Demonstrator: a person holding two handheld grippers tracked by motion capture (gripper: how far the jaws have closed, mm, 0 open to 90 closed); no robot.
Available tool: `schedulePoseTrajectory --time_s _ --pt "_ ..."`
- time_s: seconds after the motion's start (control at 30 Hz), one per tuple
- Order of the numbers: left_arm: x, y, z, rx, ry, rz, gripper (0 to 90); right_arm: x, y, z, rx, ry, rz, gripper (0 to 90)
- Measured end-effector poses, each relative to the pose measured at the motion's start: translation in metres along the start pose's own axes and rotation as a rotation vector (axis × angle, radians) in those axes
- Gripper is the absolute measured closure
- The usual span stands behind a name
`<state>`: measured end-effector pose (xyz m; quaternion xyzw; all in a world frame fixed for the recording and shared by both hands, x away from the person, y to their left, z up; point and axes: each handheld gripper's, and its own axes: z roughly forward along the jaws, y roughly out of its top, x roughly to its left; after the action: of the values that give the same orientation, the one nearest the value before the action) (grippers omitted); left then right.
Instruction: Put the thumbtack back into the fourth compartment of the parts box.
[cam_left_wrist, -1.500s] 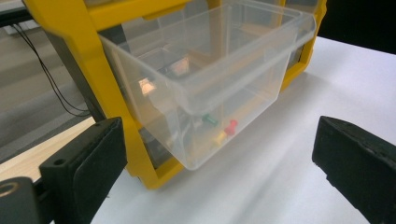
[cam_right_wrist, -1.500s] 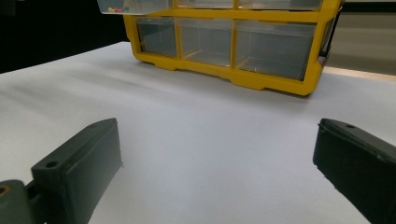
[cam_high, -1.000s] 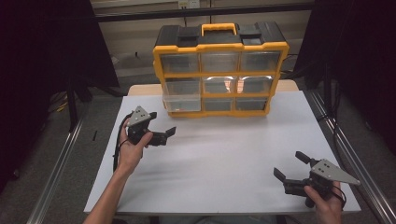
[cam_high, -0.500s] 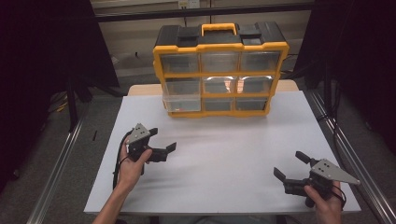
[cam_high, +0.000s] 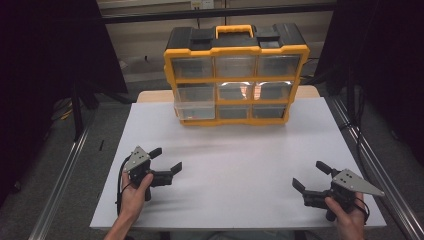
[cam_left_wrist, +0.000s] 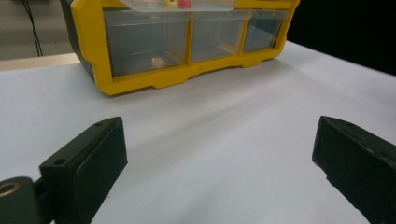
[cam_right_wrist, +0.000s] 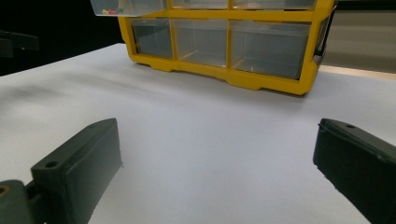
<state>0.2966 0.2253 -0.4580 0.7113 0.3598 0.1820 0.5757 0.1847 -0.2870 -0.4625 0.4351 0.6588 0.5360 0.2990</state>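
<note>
A yellow and black organiser case (cam_high: 235, 75) with clear drawers stands upright at the far middle of the white table (cam_high: 240, 165). Its middle-left drawer (cam_high: 195, 106) is pulled out; small coloured parts lie in that drawer (cam_left_wrist: 177, 4). My left gripper (cam_high: 165, 161) is open and empty near the table's front left, held by a hand. My right gripper (cam_high: 312, 176) is open and empty at the front right. The case's bottom drawers (cam_right_wrist: 224, 39) lie ahead in the right gripper view, the wide jaws holding nothing.
Metal rails (cam_high: 65, 175) run along both sides of the table over a grey floor. A black cable trails from the left gripper. Bare white table surface lies between the grippers and the case.
My left gripper has drawn back from near the case toward the table's front left. The right gripper has stayed put.
</note>
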Motion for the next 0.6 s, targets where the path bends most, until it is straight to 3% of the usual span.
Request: schedulePoseTrajectory --time_s 0.03,0.1,0.2,0.27,0.4,0.6 --pt "0.001 -0.002 -0.004 -0.001 -0.006 0.012 3.0 0.0 0.0 0.0 0.005 0.001 -0.001 0.7" --pt "-0.002 -0.005 -0.009 -0.011 0.022 0.023 3.0 0.0 0.0 0.0 0.003 0.005 -0.002 0.7" --pt "-0.003 -0.008 -0.017 -0.033 0.031 0.006 2.7 0.0 0.0 -0.001 -0.002 0.008 0.0 0.7" --pt "-0.005 -0.011 -0.023 -0.035 0.05 0.014 2.4 0.0 0.0 -0.002 0.002 0.004 0.004 0.7" --pt "-0.008 -0.015 -0.033 -0.05 0.045 0.015 1.7 -0.001 0.0 -0.003 -0.003 0.005 -0.001 0.6" --pt "-0.006 -0.014 -0.035 -0.049 0.063 0.031 2.2 -0.001 0.0 -0.002 -0.002 0.007 0.001 0.5"
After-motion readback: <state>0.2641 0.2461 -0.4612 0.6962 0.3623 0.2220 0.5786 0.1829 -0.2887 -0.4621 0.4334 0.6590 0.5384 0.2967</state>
